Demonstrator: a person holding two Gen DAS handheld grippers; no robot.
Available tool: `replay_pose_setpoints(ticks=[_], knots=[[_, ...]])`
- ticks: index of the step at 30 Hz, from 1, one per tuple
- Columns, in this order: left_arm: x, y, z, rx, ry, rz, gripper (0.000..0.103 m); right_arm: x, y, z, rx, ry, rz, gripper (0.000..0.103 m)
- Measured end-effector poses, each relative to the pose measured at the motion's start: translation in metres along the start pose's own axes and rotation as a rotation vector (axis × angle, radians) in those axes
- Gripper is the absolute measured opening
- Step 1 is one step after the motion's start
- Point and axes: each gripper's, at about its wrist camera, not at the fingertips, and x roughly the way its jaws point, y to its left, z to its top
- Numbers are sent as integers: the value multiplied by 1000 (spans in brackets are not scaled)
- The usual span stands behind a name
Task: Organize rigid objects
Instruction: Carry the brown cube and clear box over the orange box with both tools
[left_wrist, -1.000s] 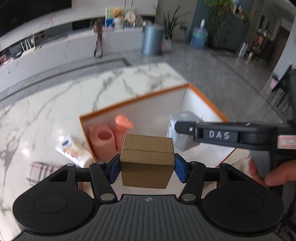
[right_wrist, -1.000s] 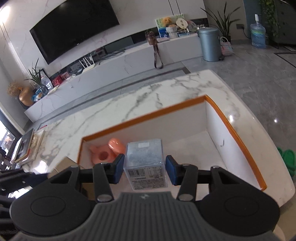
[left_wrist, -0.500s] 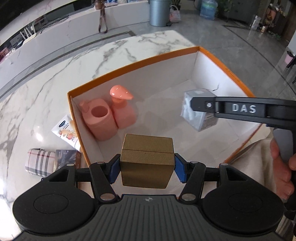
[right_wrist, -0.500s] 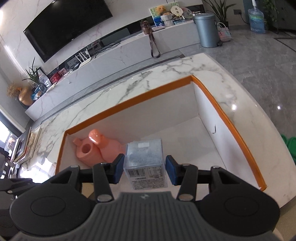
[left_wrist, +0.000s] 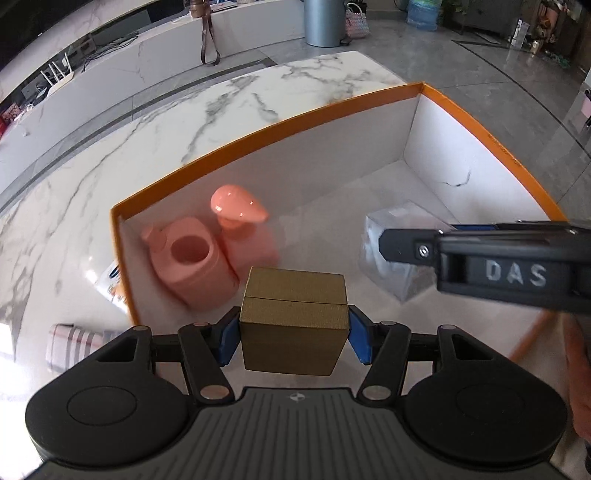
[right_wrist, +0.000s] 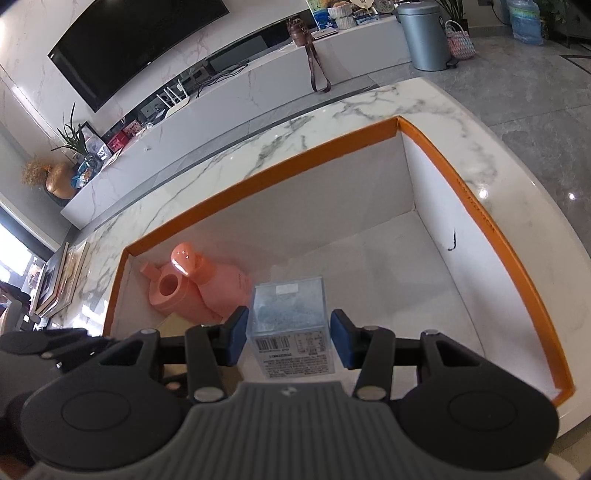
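Note:
My left gripper (left_wrist: 293, 334) is shut on a gold box (left_wrist: 293, 317) and holds it over the near left part of an orange-rimmed white box (left_wrist: 258, 136). My right gripper (right_wrist: 288, 332) is shut on a clear plastic box (right_wrist: 290, 321) with a barcode label, held inside the same orange-rimmed box (right_wrist: 480, 221). The clear box (left_wrist: 395, 254) and the right gripper's finger also show in the left wrist view. A pink cup (left_wrist: 188, 258) and a pink pump bottle (left_wrist: 243, 229) stand in the box's left corner; they also show in the right wrist view, the cup (right_wrist: 170, 291) and the bottle (right_wrist: 218, 284).
The box sits on a white marble table (left_wrist: 110, 158). Left of the box lie a tube (left_wrist: 110, 280) and a plaid item (left_wrist: 74, 343). The table edge (right_wrist: 535, 177) drops to a grey floor on the right. The person's hand (left_wrist: 580, 369) is at the right.
Both grippers have moved forward and down over the orange-rimmed box, each still holding its own box. The pink items and the box floor now look closer.

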Motion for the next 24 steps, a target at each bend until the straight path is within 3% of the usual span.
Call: replay_pose_setpoints(ticks=[12, 19, 24], knots=[[26, 6, -1, 19, 68, -57, 68, 14, -10, 6, 22, 33, -21, 49], [38, 3, 10, 34, 52, -52, 68, 23, -8, 5, 19, 65, -18, 49], [47, 4, 15, 36, 115, -29, 73, 31, -10, 8, 28, 100, -17, 49]])
